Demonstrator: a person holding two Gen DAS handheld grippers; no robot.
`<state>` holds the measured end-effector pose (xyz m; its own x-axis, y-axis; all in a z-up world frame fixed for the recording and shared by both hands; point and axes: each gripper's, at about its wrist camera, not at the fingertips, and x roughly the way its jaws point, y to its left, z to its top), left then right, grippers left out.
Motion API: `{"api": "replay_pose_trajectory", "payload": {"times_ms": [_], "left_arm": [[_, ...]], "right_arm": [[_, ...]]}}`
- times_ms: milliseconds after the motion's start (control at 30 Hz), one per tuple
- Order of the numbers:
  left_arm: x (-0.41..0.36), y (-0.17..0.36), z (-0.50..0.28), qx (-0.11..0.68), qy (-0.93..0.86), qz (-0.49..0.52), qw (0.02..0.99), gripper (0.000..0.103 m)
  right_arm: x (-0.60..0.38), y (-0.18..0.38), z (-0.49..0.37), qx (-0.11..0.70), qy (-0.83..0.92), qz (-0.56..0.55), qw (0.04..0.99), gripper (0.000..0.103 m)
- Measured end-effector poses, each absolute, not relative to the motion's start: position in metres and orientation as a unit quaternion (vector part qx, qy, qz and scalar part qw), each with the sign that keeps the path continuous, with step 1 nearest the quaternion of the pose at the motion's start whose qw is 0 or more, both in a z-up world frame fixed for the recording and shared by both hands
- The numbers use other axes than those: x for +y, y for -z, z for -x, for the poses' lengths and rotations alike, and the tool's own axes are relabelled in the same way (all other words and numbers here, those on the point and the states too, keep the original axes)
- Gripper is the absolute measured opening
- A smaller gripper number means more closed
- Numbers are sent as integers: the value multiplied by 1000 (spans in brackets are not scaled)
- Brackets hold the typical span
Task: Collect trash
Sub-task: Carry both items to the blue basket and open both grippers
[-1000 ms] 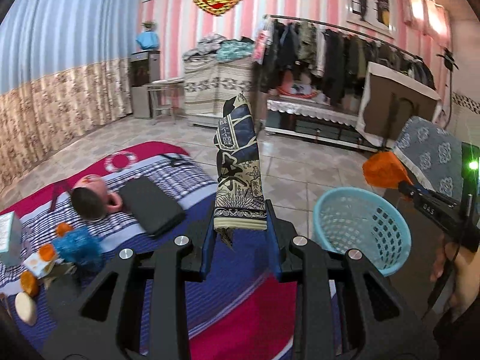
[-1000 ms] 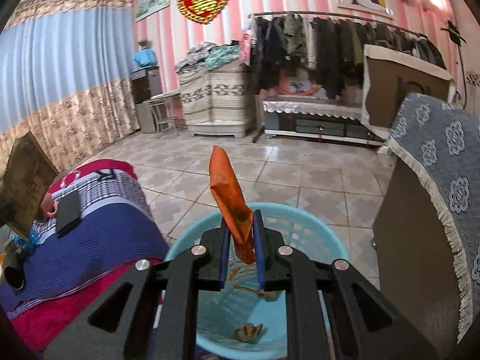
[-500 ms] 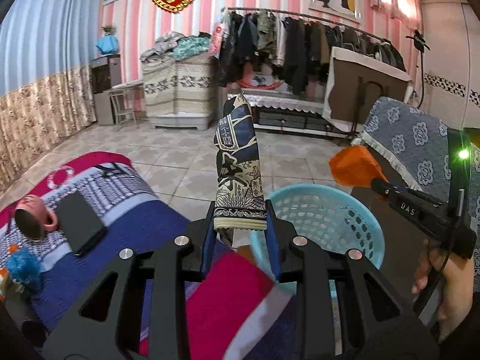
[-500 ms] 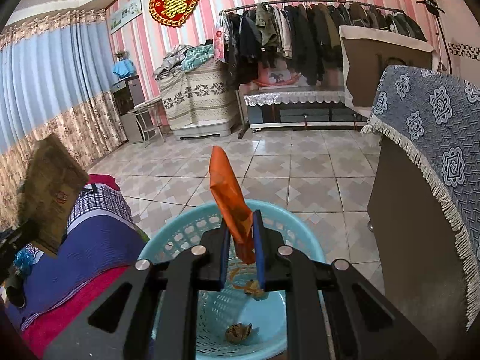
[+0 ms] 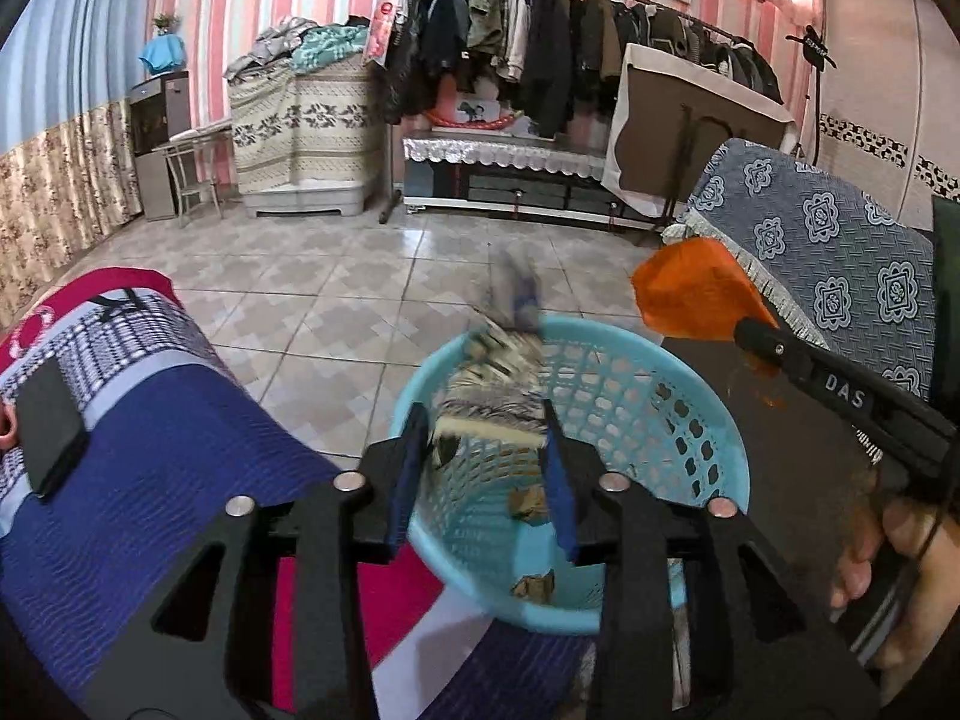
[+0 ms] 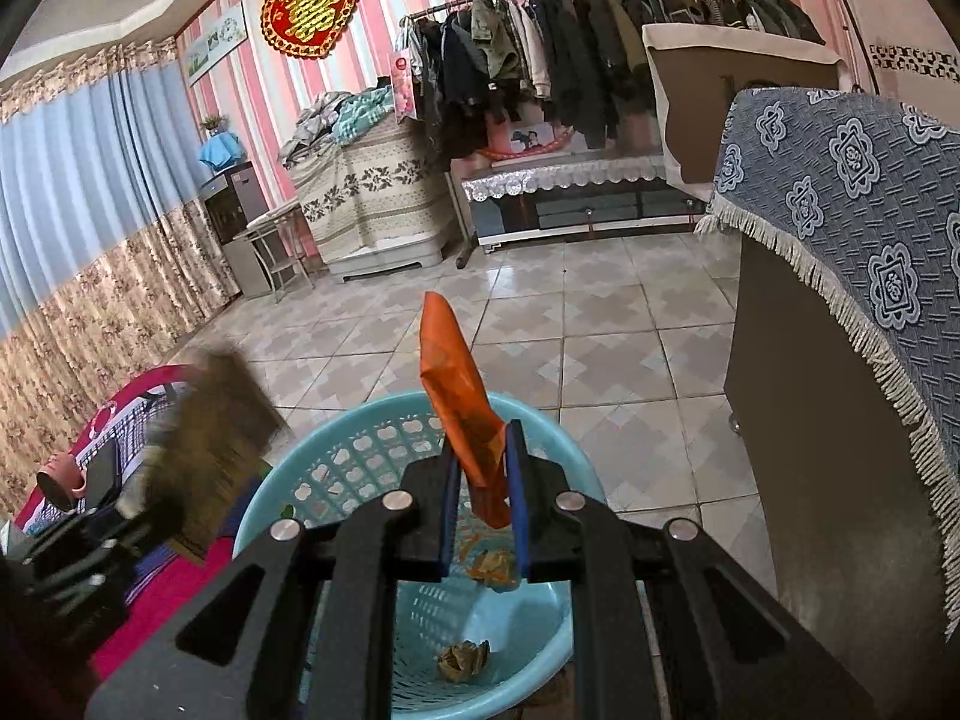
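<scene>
A light blue plastic basket [image 5: 696,420] stands on the floor beside the bed, with crumpled scraps inside [image 6: 462,657]. My left gripper [image 5: 486,450] is open above the basket. The patterned dark-blue and tan wrapper [image 5: 498,372] is blurred and tipping forward out of it over the basket; it also shows in the right wrist view [image 6: 204,456]. My right gripper [image 6: 483,480] is shut on an orange wrapper [image 6: 459,396] and holds it over the basket [image 6: 360,462]. The orange wrapper also shows in the left wrist view [image 5: 690,288].
A bed with a blue, red and checked blanket [image 5: 150,438] lies at left, with a black flat case [image 5: 51,414] on it. A cabinet under a blue patterned cloth [image 6: 852,192] stands at right. Tiled floor [image 6: 600,312], a clothes rack [image 5: 570,48] and covered furniture lie behind.
My left gripper swung right from over the bed to above the basket and opened; the patterned wrapper is falling out. My right gripper kept its hold on the orange wrapper.
</scene>
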<state>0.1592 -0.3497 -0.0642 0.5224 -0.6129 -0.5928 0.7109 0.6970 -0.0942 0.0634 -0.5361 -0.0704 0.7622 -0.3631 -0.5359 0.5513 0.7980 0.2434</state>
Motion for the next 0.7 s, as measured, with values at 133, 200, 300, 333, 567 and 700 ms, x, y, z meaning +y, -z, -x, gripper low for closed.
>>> {"api": "replay_pose_trajectory", "payload": {"times_ms": [133,200,300,333,567,700], "left_arm": [[-358,69,-170,319,382,-74,864,40],[-355,69,-172,314,372,-74,870,52],[-344,65,-175,303,343,-74,886,74],[-337,62,-176,295,327,-75,895,79],[-293,44,-186,266,254,-66,928,97],[-267,43,-190,262,228,-68,935,97]], "right_arm": [[-541,74,-62,243,251,-200,916,15],[-543,76,-62,247,252,-200,914,15],[-542,78,-64,251,251,-202,913,15],[-542,79,-66,253,249,-201,913,15],[-530,82,-80,268,243,-188,913,15],[-518,85,-92,281,239,-175,913,18]]}}
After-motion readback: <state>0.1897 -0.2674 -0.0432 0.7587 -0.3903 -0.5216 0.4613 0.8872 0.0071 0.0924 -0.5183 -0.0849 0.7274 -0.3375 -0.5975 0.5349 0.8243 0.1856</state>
